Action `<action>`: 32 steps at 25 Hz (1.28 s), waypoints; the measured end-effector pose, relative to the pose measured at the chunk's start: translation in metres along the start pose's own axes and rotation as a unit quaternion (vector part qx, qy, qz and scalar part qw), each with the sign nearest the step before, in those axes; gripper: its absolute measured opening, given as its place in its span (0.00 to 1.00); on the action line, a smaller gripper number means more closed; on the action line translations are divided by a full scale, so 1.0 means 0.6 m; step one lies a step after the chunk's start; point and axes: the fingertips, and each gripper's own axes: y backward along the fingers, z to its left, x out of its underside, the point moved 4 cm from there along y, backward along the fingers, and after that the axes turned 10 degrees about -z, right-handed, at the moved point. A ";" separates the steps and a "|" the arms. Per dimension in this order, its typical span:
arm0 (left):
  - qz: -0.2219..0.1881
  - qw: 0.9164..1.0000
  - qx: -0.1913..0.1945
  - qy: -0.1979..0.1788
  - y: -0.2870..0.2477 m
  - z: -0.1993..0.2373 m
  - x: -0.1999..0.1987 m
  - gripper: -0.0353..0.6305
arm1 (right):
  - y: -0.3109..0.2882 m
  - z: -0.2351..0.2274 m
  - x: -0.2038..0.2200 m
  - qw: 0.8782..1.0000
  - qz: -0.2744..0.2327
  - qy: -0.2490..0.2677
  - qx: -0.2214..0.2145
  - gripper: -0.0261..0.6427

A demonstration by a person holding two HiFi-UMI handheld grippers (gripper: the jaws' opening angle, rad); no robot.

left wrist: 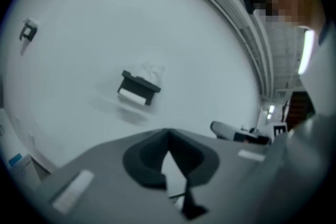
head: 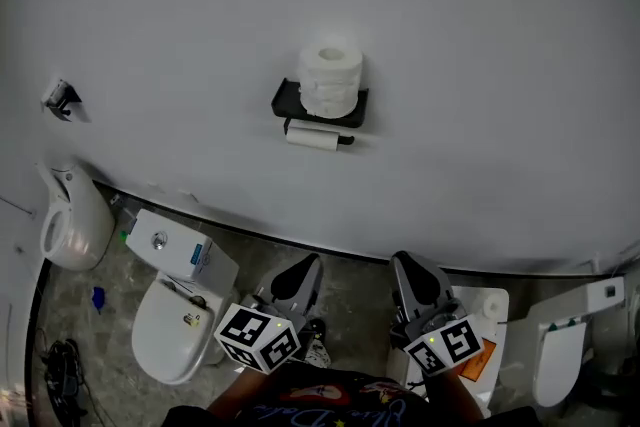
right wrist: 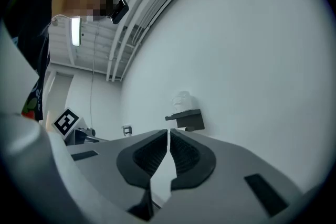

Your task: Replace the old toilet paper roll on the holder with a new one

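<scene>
A black holder (head: 320, 105) is fixed to the white wall. A full white paper roll (head: 330, 80) stands on its top shelf, and a thin, nearly used-up roll (head: 312, 139) hangs on the bar beneath. Both grippers are held low, well short of the wall. My left gripper (head: 305, 273) is shut and empty; in its own view the holder (left wrist: 138, 87) lies ahead, upper left of the jaws. My right gripper (head: 412, 273) is shut and empty too; its view shows the holder (right wrist: 185, 119) and the roll on top (right wrist: 181, 100) just above the jaw tips.
A white toilet (head: 175, 315) with a cistern (head: 180, 250) stands at lower left, and a blue-and-white box (head: 203, 257) rests on the cistern. A white wall unit (head: 70, 220) hangs at far left, a small wall bracket (head: 62, 99) above it. White fixtures (head: 565, 335) stand at lower right.
</scene>
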 end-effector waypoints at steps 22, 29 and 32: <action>-0.069 0.962 0.027 0.262 -0.174 0.177 -0.055 0.04 | -0.139 -0.056 0.004 0.998 0.012 0.019 0.057 0.06; -0.105 0.910 0.001 0.400 -0.252 0.246 -0.040 0.36 | -0.106 -0.085 -0.008 0.993 0.033 0.063 0.097 0.06; -0.107 0.898 -0.011 0.426 -0.278 0.261 -0.022 0.45 | -0.100 -0.081 -0.004 0.984 0.071 0.123 0.105 0.06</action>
